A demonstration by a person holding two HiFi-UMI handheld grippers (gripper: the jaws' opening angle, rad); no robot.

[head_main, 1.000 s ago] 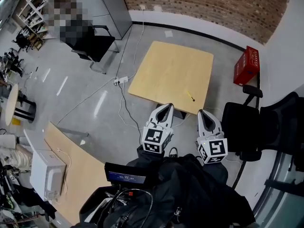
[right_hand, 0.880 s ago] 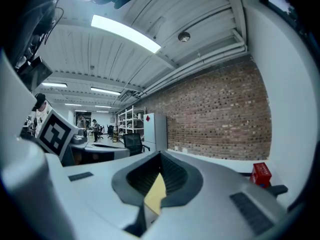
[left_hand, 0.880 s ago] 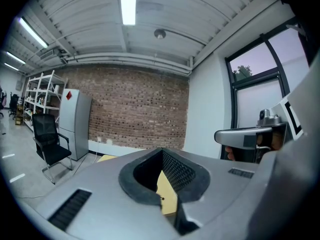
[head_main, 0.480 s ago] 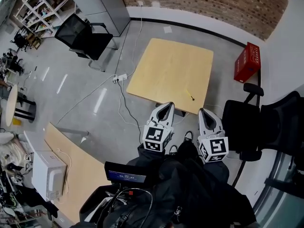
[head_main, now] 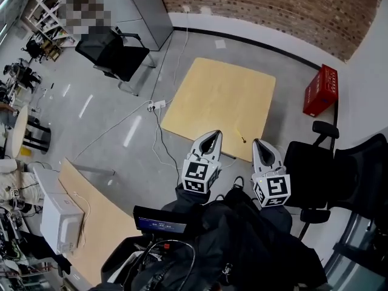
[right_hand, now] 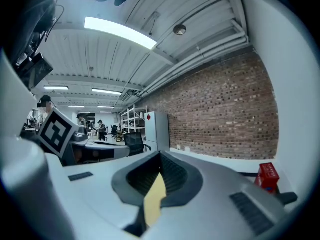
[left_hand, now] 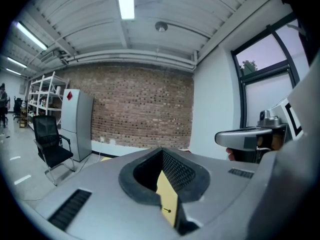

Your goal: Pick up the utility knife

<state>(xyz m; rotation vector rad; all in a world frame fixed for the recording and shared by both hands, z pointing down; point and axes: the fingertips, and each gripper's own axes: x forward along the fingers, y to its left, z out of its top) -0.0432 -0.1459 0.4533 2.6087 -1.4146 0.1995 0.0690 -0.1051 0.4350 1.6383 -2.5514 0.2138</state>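
Standing back from the bench (head_main: 212, 96) and looking steeply down on it, with a strip of floor (head_main: 139, 138) showing before its near edge. Holding the left gripper (head_main: 213, 136) and the right gripper (head_main: 260, 143) side by side at 6 o'clock in the head view, both pointing toward 12 o'clock. Carrying both clenched and empty, jaws pressed together with only a thin slit in each gripper view, probably for want of anything within reach yet. Spotting the utility knife (head_main: 242, 138) as a small yellow sliver at 5 o'clock on the bench, close to the near edge, lying flat and alone, well below and ahead of both grippers though appearing between their tips in the head view. Catching it too through the slit of the left gripper, so seemingly lining up on it. Judging the approach as barely begun: needing to step closer, lower one gripper, spread its jaws and straddle the handle. Noting a red crate (head_main: 321, 90) on the floor at 2 o'clock and a black chair (head_main: 309, 162) at 4 o'clock, both off the likely path
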